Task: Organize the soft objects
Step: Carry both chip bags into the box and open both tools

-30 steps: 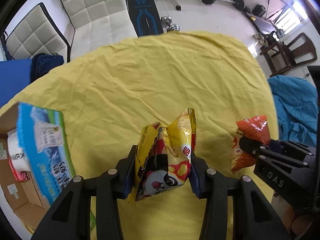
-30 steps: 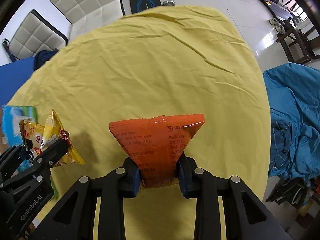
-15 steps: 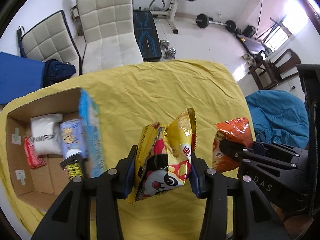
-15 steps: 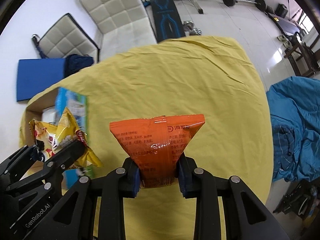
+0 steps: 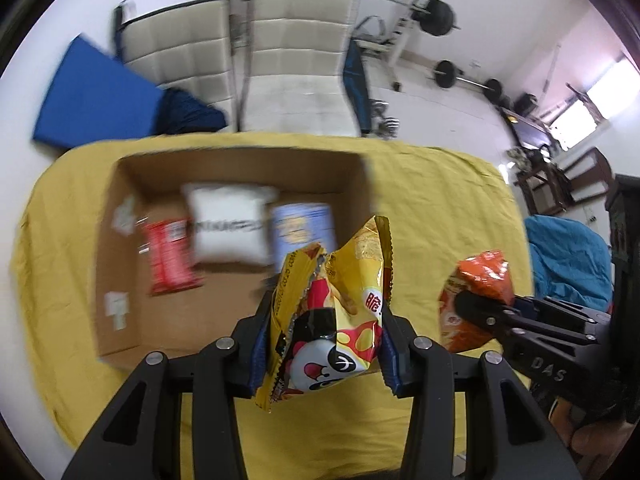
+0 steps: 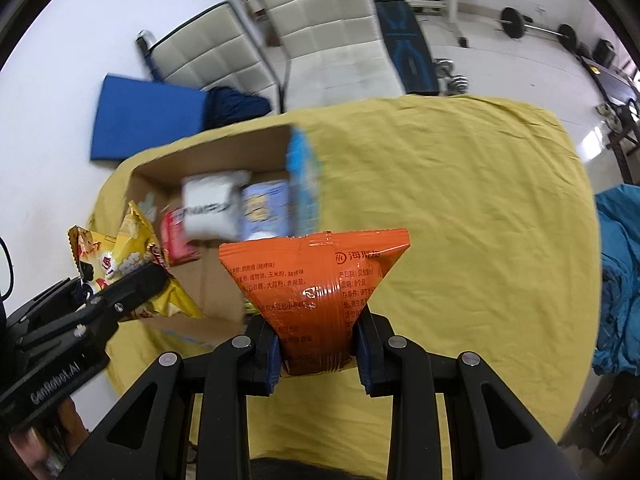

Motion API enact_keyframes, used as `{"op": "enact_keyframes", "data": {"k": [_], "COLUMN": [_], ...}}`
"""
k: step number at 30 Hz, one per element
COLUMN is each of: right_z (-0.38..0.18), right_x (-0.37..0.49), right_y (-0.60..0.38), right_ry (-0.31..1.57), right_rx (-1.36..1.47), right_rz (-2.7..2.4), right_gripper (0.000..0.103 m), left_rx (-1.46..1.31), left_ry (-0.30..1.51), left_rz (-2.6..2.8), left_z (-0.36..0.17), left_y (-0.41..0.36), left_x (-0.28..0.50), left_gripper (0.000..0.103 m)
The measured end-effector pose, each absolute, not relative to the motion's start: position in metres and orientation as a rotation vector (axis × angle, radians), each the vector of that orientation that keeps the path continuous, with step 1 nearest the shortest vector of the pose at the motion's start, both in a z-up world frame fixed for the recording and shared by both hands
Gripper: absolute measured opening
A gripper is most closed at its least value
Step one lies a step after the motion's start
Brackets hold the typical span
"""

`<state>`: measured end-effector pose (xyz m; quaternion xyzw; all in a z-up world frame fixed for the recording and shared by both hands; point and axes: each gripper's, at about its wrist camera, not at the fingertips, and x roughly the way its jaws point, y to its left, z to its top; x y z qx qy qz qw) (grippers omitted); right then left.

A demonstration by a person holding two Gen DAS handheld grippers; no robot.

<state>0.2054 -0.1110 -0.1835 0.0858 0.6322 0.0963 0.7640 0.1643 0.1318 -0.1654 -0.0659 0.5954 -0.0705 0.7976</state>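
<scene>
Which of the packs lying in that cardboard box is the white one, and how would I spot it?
On the yellow tablecloth stands an open cardboard box. Three packs lie in a row on its floor. The white pack is the middle one, between a red pack and a pale blue pack, puffy like a small pillow, with a dark band of lettering.

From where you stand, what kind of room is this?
Probably a home living space doubling as a gym: barbells and a weight bench on the floor, padded chairs beside a table under a yellow cloth.
</scene>
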Motion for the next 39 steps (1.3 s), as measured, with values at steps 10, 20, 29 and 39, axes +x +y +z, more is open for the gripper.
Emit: {"op": "enact_keyframes", "data": {"k": [10, 20, 29, 39], "right_z": [-0.239, -0.328, -0.370, -0.376], "right_x": [0.209, 0.221, 0.221, 0.225], "right_y": [0.020, 0.080, 0.097, 0.109], "right_ry": [1.469, 1.568, 1.612, 1.612], "right_rx": [0.173, 0.174, 0.144, 0.095], "right_rz": [0.291, 0.278, 0.294, 0.286], "right_gripper": [0.031, 0.031, 0.032, 0.035], "left_rx": [-0.240, -0.265, -0.191, -0.101], "left_ry": [1.428, 1.588, 1.645, 1.640], "left_rz": [-0.067, -0.072, -0.059, -0.026], "left_z": [-0.241, -0.317, -0.352, -0.360], "left_y": [0.236, 0.268, 0.267, 0.250], "left_x": [0.170, 0.183, 0.183, 0.172], "left_gripper": [0.042, 0.042, 0.042, 0.043]}}
